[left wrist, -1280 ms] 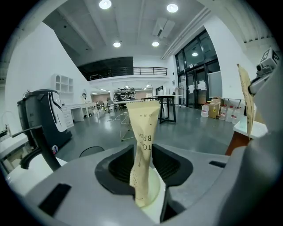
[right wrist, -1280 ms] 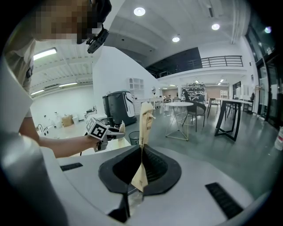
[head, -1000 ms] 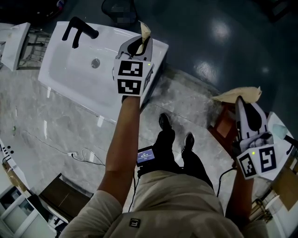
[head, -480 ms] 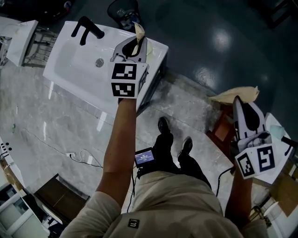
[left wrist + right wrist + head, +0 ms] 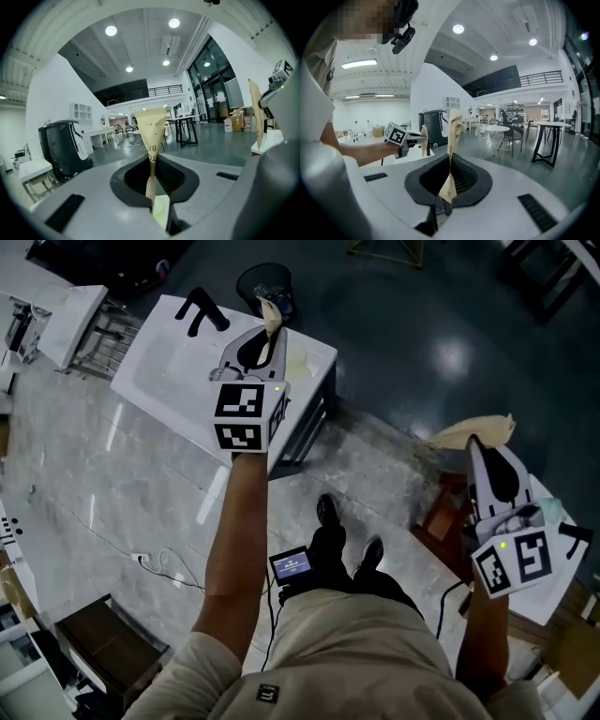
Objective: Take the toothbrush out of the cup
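Toothbrush itself can't be made out. Head view: both forearms reach forward, left gripper (image 5: 262,334) and right gripper (image 5: 483,451) well apart. Left gripper view: jaws, just closing, pinch a flared, printed tan paper strip (image 5: 151,136). Right gripper view: jaws pinch a creased paper scrap (image 5: 453,136).

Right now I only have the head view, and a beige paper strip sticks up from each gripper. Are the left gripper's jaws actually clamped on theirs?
Observer: Yes. In the left gripper view, the left gripper has just been closing, and its jaws pinch the beige paper strip.
Operator: Any print on it?
Observer: Dark capital letters run down its face.
Operator: And the right side?
Observer: In the right gripper view, the right gripper is shut on a creased tan paper strip.
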### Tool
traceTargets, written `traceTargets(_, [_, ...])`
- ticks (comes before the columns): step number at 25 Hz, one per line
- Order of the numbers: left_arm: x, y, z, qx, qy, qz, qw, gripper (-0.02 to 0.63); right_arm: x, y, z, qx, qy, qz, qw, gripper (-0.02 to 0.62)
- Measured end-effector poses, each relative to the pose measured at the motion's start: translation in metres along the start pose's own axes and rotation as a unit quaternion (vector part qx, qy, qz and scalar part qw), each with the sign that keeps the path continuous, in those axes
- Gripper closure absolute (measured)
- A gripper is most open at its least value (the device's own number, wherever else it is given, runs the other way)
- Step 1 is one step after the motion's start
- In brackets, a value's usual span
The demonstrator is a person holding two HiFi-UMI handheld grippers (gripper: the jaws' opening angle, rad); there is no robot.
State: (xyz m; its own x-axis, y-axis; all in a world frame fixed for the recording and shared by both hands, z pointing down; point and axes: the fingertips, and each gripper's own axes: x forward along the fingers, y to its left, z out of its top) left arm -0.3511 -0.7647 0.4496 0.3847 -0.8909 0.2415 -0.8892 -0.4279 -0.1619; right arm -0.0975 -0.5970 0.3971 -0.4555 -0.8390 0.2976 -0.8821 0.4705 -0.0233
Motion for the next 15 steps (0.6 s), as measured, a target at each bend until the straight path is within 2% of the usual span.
traceTargets(8, [-0.088, -0.016, 0.074, 0.024, -0.040, 0.032, 0.9984, 0.575, -0.057, 0.008, 0.034, -0.016, -0.045, 0.024, 0.999, 0.581])
traceTargets(15, [-0.169, -0.048, 0.131, 0.044, -0.078, 0.050, 0.9948, 0.575, -0.111, 0.008, 0.053, -0.025, -0.077, 0.042, 0.996, 0.581])
